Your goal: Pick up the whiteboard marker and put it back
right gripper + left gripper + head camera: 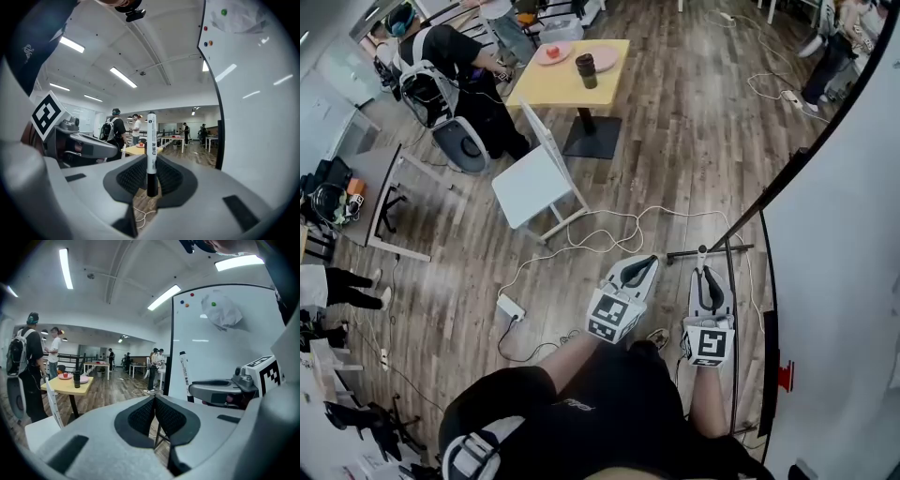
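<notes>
My right gripper (pixel 151 180) is shut on the whiteboard marker (pixel 151 145). The marker is white with a black cap and stands upright between the pads. The left gripper view shows the same marker (pixel 184 373) in front of the whiteboard (pixel 225 352), held by the right gripper (pixel 194 389). My left gripper (pixel 153 416) is shut, pads together with nothing between them. In the head view both grippers are held out side by side, the left gripper (pixel 649 262) and the right gripper (pixel 703 271) close to the whiteboard's edge (pixel 806 150). The board fills the right of the right gripper view (pixel 258 103).
Small coloured magnets (pixel 189 300) and a crumpled white sheet (pixel 224 310) sit on the board. A white chair (pixel 539 178), a yellow table (pixel 562 89) with plates and a dark cup, and cables (pixel 600 234) with a power strip (pixel 510 307) are on the wooden floor. People stand at the far left.
</notes>
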`<state>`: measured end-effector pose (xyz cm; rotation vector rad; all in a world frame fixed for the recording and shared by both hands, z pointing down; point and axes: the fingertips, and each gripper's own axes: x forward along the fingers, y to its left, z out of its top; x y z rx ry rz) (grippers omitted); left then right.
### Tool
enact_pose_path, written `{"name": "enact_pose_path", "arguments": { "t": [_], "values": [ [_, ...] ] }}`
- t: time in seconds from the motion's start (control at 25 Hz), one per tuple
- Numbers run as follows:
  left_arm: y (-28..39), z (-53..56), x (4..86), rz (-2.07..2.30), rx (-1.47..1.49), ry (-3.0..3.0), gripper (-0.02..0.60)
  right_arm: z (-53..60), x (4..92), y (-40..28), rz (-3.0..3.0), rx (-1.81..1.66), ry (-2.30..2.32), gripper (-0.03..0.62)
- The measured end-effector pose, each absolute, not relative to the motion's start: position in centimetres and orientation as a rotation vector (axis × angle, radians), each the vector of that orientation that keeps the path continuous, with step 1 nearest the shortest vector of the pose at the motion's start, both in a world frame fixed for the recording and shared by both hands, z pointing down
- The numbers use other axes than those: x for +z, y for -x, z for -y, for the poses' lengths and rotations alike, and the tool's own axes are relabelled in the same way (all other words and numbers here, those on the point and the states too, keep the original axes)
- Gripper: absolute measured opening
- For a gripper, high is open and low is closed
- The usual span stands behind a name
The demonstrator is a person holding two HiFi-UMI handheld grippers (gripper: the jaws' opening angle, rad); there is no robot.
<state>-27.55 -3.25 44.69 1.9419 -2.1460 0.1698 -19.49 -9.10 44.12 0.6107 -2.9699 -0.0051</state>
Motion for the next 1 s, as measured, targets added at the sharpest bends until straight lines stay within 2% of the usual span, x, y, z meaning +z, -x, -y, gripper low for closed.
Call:
{"name": "enact_pose_path", "arguments": {
  "t": [0.36, 0.72, 1.0],
  "values": [
    [28.6, 10.4, 46.1, 1.925, 0.150, -2.141, 0.008, 14.0, 45.2, 19.3, 2.811, -0.085, -0.864, 0.054],
    [29.7, 16.2, 47.3, 1.522, 0.151, -2.382, 0.008, 16.3, 46.9, 18.2, 2.396, -0.086, -1.186, 0.054],
    [19.0, 16.7, 50.8, 1.090, 0.206, -2.556, 0.008, 14.1, 51.5, 6.2, 1.975, 0.012, -1.409, 0.054]
  ]
}}
